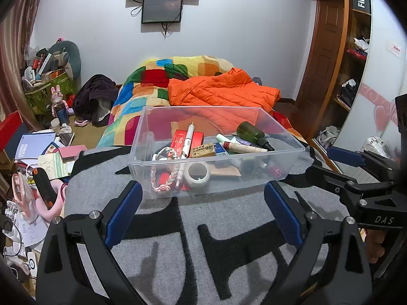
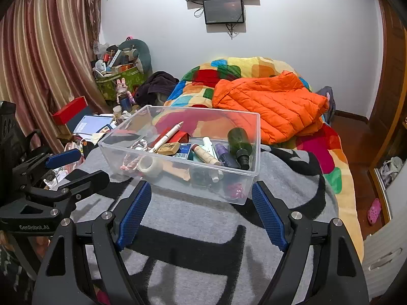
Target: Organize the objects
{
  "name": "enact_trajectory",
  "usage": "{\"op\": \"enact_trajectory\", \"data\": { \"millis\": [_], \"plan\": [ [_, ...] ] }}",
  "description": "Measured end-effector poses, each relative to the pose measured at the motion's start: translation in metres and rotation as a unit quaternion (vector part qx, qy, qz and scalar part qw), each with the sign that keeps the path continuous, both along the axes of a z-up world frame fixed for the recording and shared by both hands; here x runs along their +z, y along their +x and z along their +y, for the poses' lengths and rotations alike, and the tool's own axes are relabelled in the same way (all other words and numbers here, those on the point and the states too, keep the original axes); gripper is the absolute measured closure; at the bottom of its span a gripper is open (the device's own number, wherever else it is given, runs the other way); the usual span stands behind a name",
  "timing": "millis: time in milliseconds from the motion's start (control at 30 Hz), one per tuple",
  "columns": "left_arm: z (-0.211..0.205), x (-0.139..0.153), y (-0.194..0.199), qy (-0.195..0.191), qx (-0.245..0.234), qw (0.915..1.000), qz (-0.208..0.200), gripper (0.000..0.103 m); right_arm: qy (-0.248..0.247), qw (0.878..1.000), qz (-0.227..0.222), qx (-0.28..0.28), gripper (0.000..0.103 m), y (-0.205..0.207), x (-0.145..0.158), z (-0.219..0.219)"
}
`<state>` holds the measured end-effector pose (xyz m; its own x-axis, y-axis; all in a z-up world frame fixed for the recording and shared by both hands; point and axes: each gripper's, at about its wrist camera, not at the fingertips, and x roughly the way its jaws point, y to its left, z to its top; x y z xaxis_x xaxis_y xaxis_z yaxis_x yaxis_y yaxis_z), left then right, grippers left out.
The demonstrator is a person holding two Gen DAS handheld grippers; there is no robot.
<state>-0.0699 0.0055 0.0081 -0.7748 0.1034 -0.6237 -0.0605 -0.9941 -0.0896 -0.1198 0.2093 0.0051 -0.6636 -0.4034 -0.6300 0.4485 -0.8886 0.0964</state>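
Note:
A clear plastic bin stands on a grey and black blanket on the bed; it also shows in the right wrist view. It holds a green bottle, a tape roll, a tan eraser, a red box, a white pen, a braided cord and several tubes. My left gripper is open and empty just in front of the bin. My right gripper is open and empty, also just short of the bin.
An orange jacket lies on a colourful quilt behind the bin. Cluttered papers and boxes lie to the left. A wooden wardrobe stands on the right. A pink slipper lies on the floor.

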Motion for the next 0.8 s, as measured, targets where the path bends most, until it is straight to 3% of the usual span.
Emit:
{"op": "enact_trajectory", "data": {
  "millis": [800],
  "plan": [
    [0.0017,-0.0014,0.0013,0.004,-0.001,1.0,-0.004,0.005,0.001,1.0,-0.003,0.003,0.024,0.0006,-0.0021,-0.0023]
  ]
}}
